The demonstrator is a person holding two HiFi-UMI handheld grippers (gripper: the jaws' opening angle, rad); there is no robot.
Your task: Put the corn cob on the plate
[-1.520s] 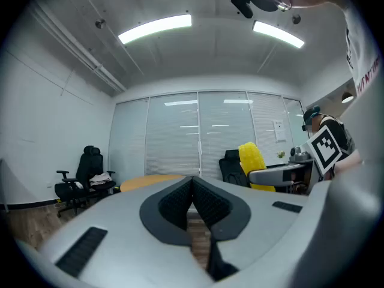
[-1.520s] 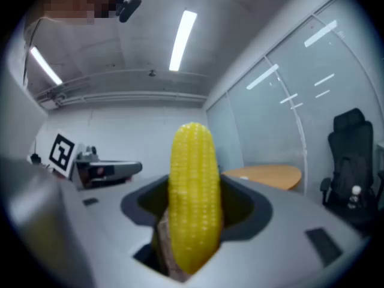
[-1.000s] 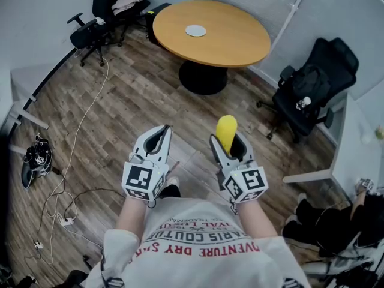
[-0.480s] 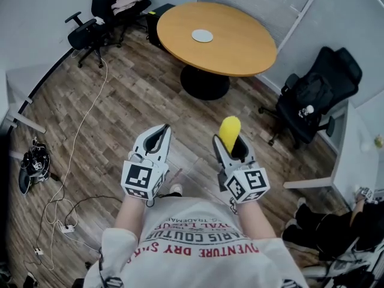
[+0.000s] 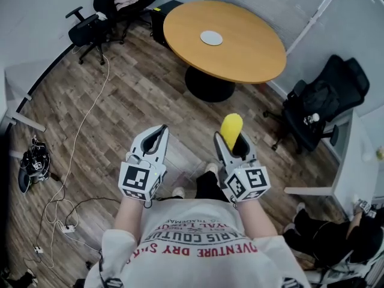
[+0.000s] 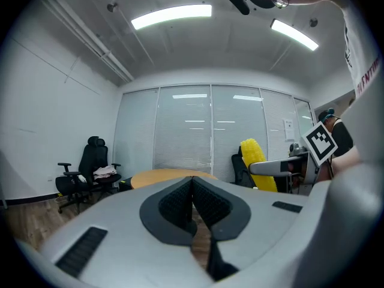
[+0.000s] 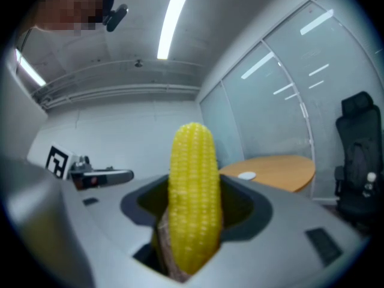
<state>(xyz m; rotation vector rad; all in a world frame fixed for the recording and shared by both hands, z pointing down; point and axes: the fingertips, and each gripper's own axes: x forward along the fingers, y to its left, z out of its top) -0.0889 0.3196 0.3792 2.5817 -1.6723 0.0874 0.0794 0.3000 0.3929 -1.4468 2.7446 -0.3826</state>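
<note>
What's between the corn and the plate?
Head view: only bare wood-plank floor and bare round orange tabletop between the yellow corn cob in the right claw and the small white plate.

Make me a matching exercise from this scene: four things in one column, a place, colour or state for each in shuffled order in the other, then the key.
Things
1. corn cob
2. plate
3. left gripper
4. round table

Place, colour or state
A. white, lying on a tabletop
B. orange-brown top on a black base
C. clamped in the right gripper
D. jaws together, nothing between them

Pairs: 1-C, 2-A, 3-D, 4-B
</note>
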